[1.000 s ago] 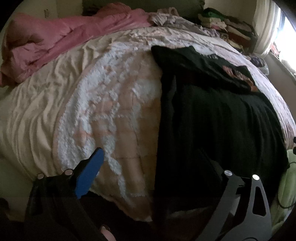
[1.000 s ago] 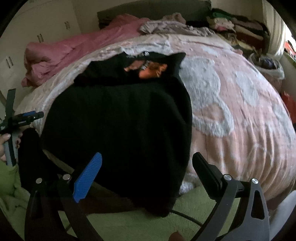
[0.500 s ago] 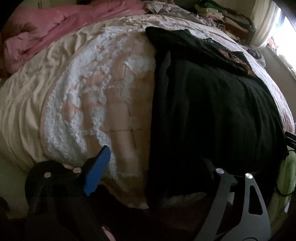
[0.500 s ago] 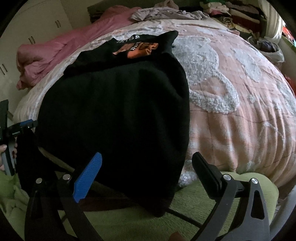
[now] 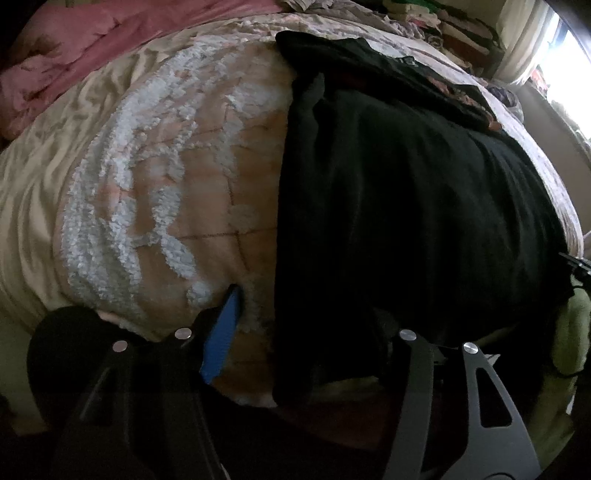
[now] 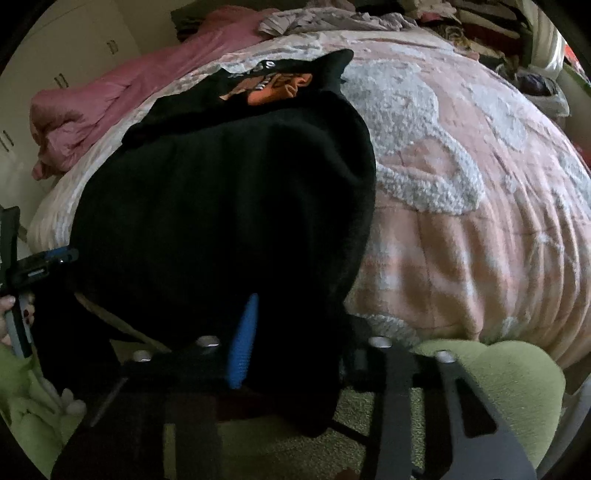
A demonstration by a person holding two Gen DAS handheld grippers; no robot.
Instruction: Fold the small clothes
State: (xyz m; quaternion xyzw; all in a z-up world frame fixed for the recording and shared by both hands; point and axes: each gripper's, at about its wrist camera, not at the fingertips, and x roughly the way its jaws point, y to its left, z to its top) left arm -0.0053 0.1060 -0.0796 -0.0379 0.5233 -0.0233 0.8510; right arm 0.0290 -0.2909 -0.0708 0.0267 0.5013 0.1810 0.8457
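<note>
since the frames a second ago both grippers have come down onto the near hem of the black garment (image 6: 229, 206), so the bed fills more of each view, and both pairs of jaws, wide apart then, have drawn in.

the left gripper (image 5: 306, 325) is closing with the garment's left hem corner between its blue pad (image 5: 221, 336) and the dark finger on the far side; whether the pads already press the cloth cannot be told. the right gripper (image 6: 295, 339) is closing too, its blue pad (image 6: 243, 343) sunk into the black fabric at the right hem corner, and it looks clamped on the cloth.

the black garment lies flat on the pink bedspread (image 6: 461, 229) with white tufted patches, its hem hanging over the near edge of the bed. one second black piece with an orange print (image 6: 273, 88) lies at its far end, touching it.

no container shows clearly. counted: two grippers, two black garments, one crumpled pink blanket (image 5: 122, 40) along the far left of the bed, one loose heap of clothes (image 6: 476, 29) at the far right, too jumbled to count. something green and fuzzy (image 6: 498, 376) sits below the bed edge. in the right wrist view a hand (image 6: 11, 314) shows at the left edge holding the other gripper.
</note>
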